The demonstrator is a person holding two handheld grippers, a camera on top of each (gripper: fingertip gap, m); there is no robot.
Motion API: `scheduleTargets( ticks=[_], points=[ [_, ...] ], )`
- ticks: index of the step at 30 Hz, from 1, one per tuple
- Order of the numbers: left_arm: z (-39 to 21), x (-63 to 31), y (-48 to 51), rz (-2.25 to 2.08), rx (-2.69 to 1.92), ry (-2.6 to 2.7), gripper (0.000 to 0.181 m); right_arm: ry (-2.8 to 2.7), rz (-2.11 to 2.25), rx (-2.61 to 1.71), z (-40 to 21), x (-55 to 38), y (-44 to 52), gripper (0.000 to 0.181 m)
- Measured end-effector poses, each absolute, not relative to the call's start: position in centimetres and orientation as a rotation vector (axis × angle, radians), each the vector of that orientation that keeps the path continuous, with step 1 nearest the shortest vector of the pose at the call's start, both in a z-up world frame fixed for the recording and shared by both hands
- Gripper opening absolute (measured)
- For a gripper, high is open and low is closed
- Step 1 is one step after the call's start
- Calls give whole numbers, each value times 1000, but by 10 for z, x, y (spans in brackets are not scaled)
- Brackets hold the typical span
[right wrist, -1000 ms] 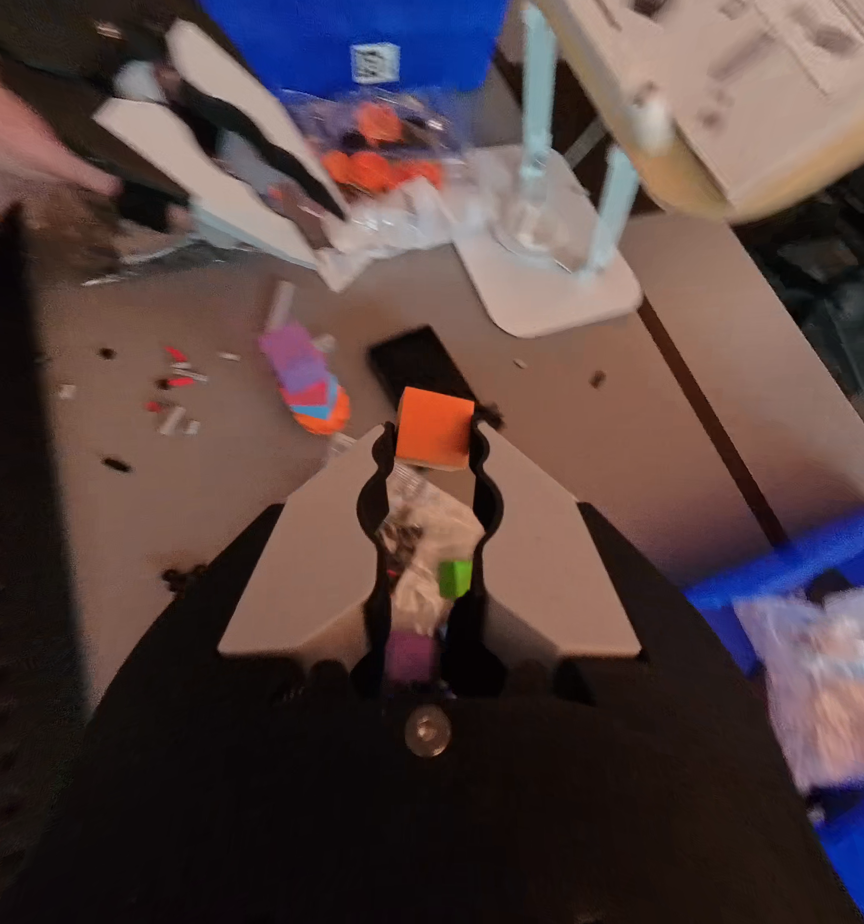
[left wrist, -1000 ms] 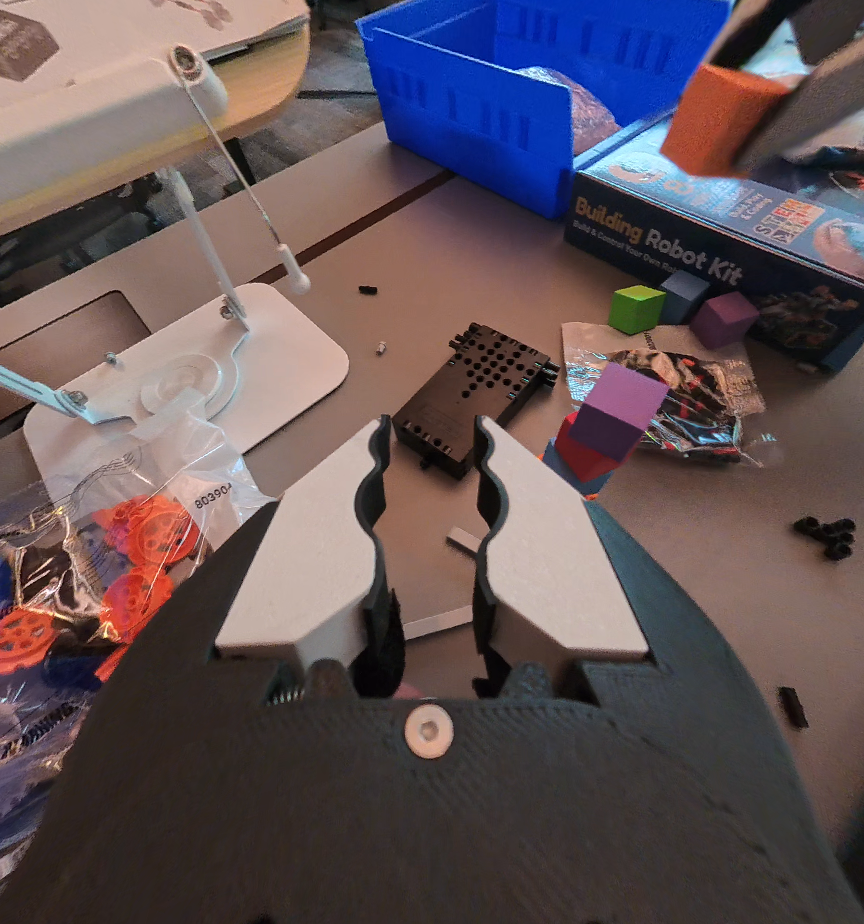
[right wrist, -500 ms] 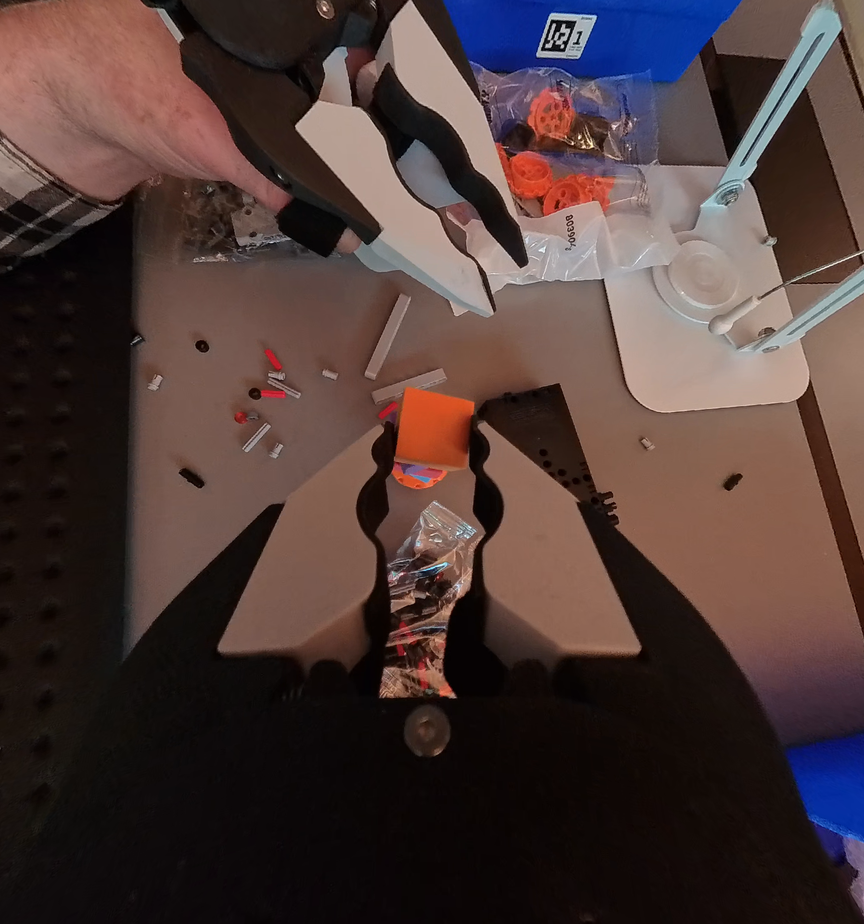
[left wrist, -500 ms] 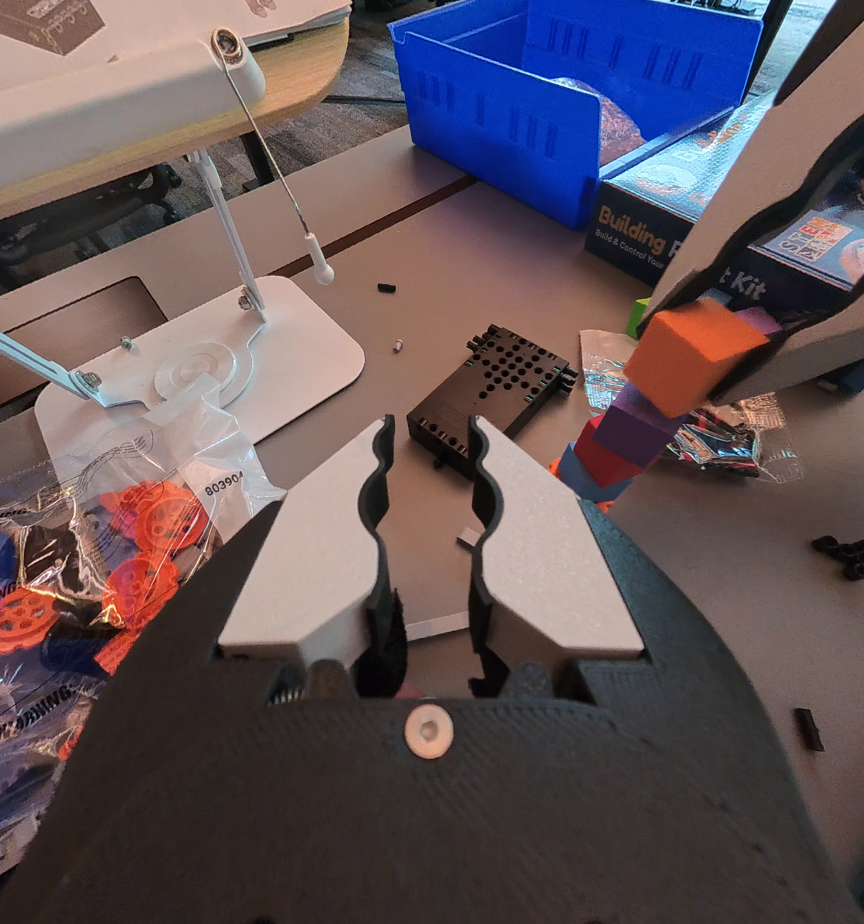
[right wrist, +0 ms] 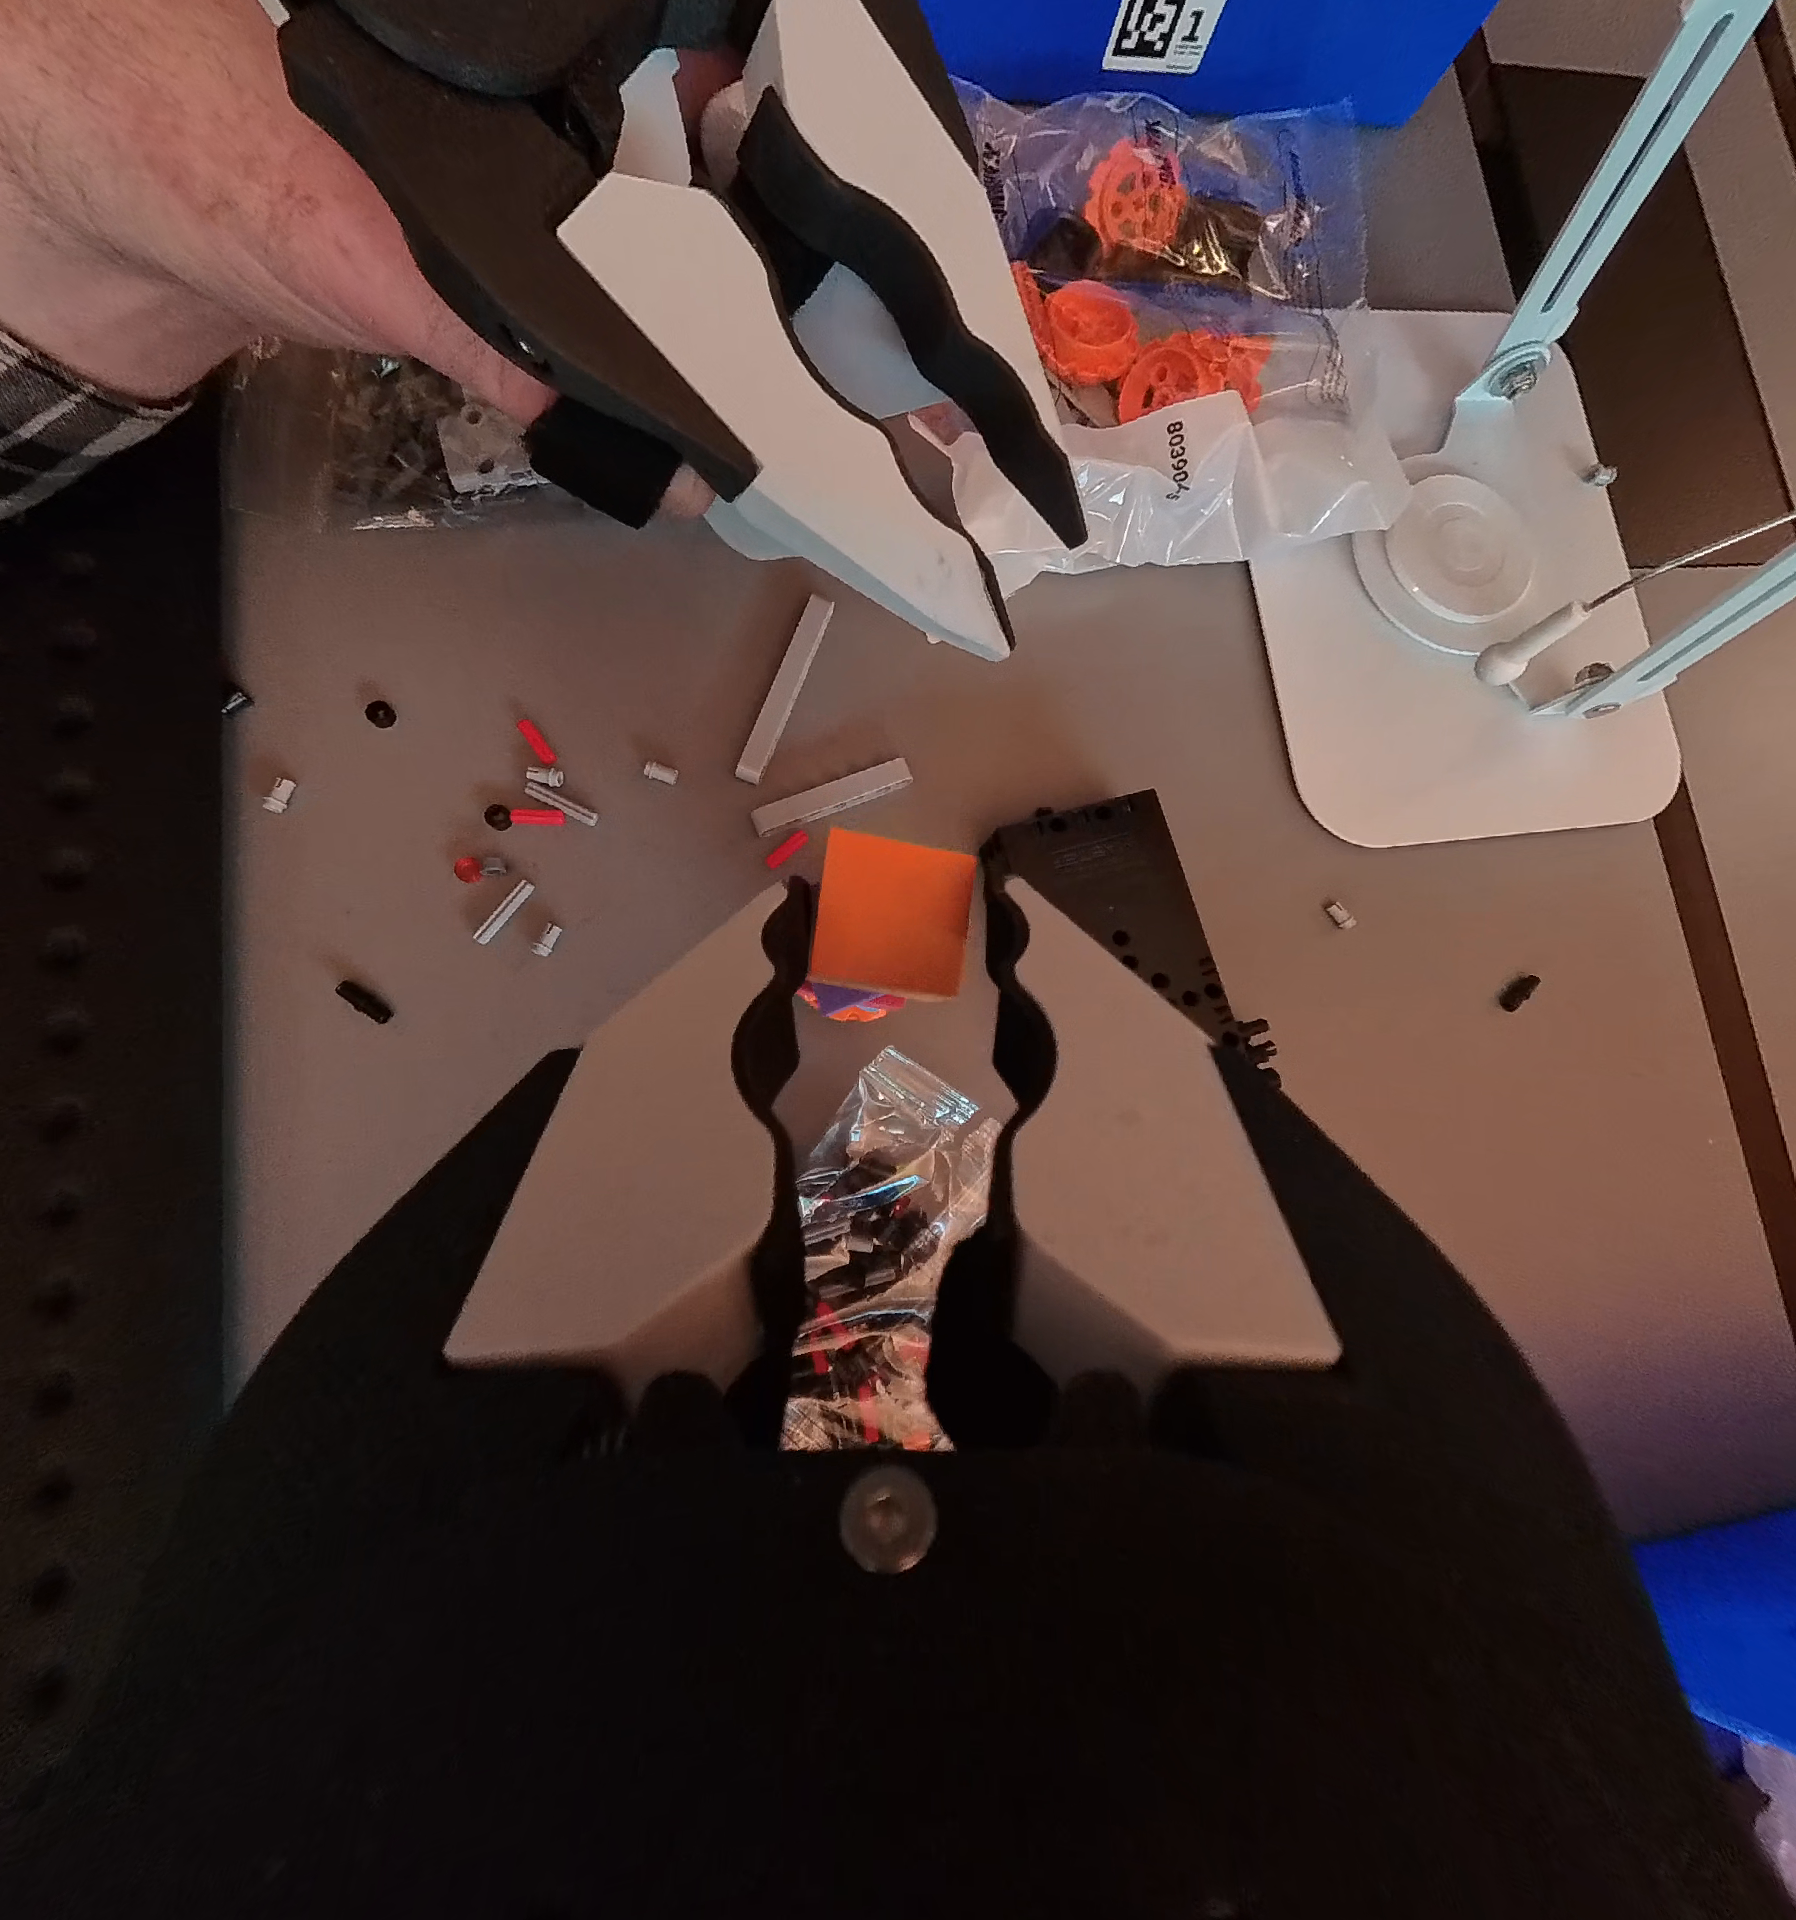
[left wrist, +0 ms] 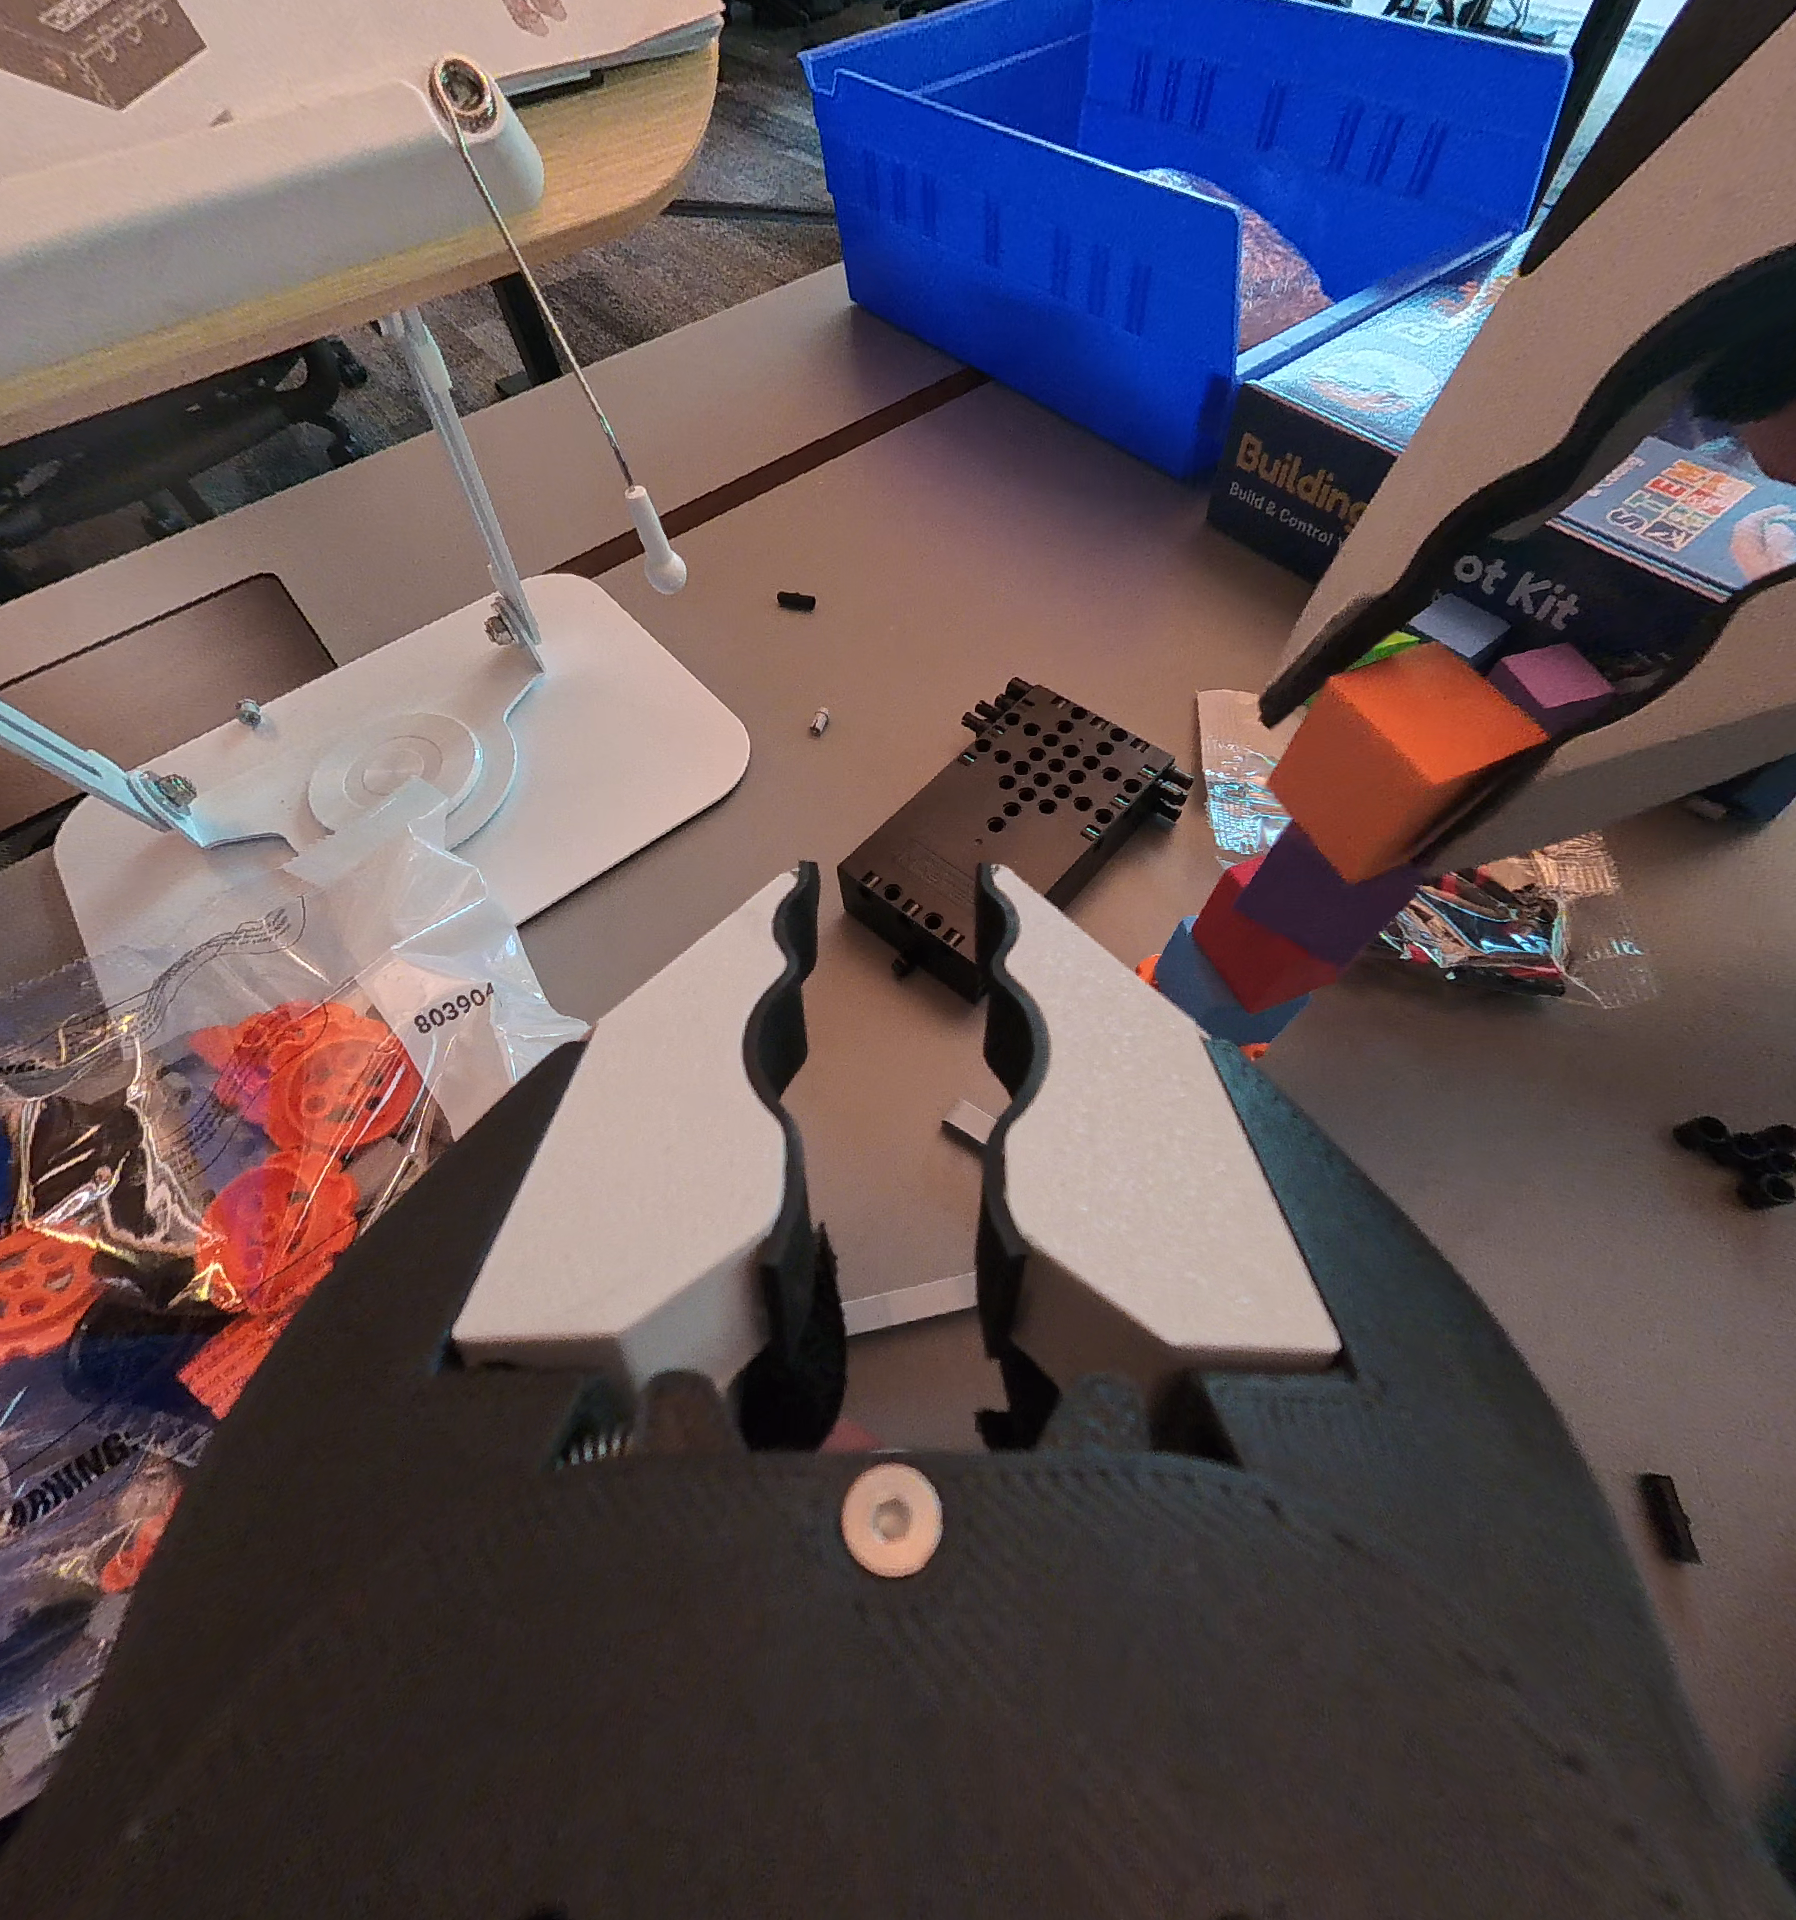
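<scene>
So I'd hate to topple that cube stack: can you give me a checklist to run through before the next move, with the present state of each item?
1. Right gripper jaws grip the orange cube: ok.
2. Orange cube sits over the purple cube topping the stack: ok, though full contact cannot be told.
3. Orange cube square with the stack: not ok, it looks turned and offset from the purple cube.
4. Stack straight: not ok, the red cube and blue cube below are staggered.
5. Left gripper open, empty, apart from the stack: ok.
6. Black perforated plate apart from the stack base: ok.
</scene>
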State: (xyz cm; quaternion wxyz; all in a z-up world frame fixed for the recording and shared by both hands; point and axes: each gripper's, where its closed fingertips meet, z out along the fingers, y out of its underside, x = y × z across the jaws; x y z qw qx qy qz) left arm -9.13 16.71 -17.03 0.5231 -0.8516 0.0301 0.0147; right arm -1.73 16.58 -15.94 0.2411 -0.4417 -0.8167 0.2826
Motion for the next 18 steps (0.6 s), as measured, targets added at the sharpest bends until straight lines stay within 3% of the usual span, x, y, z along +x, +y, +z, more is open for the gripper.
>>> scheduleTargets(
  ticks=[10,18],
  points=[
    [-170,-90,167,26,-2037,76,29,-2228,799,-1237,-161,-13,167,36],
    [-172,-82,166,2,-2052,120,31,-2090,830,-1271,-128,22,196,38]
  ],
)
